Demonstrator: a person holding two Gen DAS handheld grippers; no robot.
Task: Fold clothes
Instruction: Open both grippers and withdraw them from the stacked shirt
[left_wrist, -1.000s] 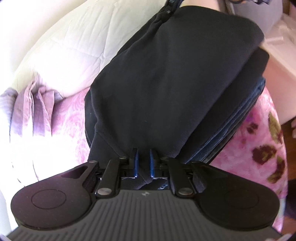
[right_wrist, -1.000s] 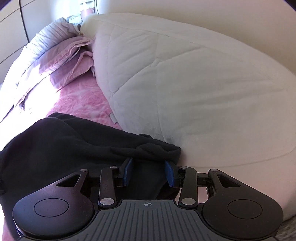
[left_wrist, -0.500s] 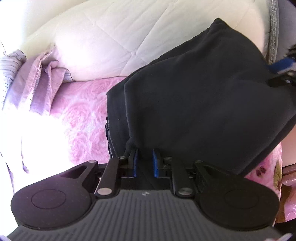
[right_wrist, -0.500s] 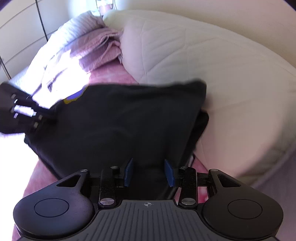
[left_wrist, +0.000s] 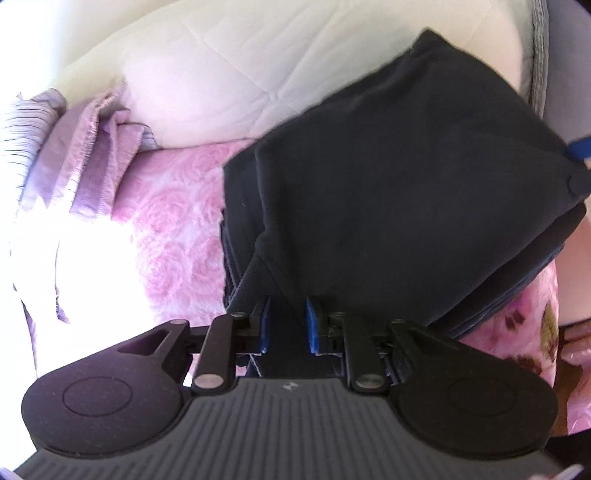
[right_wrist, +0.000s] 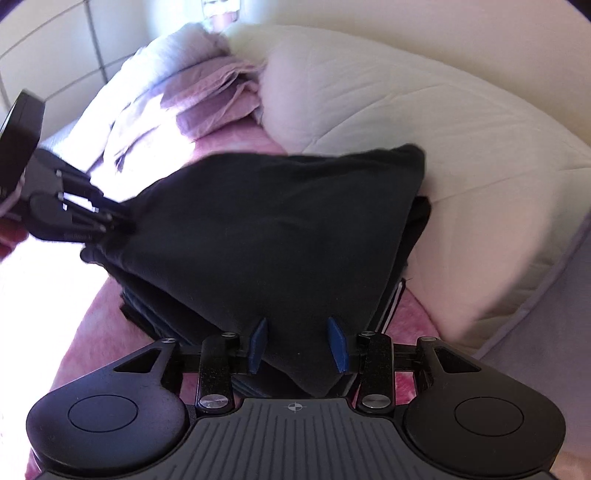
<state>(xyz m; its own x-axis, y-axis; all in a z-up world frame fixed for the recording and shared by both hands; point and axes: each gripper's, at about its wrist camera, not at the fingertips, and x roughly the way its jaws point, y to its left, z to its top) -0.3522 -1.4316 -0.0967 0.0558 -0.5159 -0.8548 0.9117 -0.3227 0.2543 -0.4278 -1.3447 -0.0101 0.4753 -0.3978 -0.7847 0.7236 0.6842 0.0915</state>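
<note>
A folded black garment (left_wrist: 399, 192) lies on top of a stack of dark folded clothes (left_wrist: 517, 291) on the pink bed. My left gripper (left_wrist: 287, 325) has its blue pads a little apart with the garment's near corner between them. In the right wrist view the same black garment (right_wrist: 280, 229) spreads ahead, over the dark stack (right_wrist: 155, 314). My right gripper (right_wrist: 297, 347) is open, its pads wide on either side of the garment's near edge. The left gripper (right_wrist: 99, 225) shows there at the garment's far left corner.
A pink rose-patterned bedspread (left_wrist: 177, 221) covers the bed. A white quilted duvet (right_wrist: 424, 122) bulges behind and right of the stack. Lilac pillows (right_wrist: 207, 96) lie at the head of the bed. A tiled wall (right_wrist: 55, 48) stands at far left.
The black garment was carried over and laid on the dark stack. My left gripper's pads have parted slightly. My right gripper stayed open and now sits at the garment's edge.
</note>
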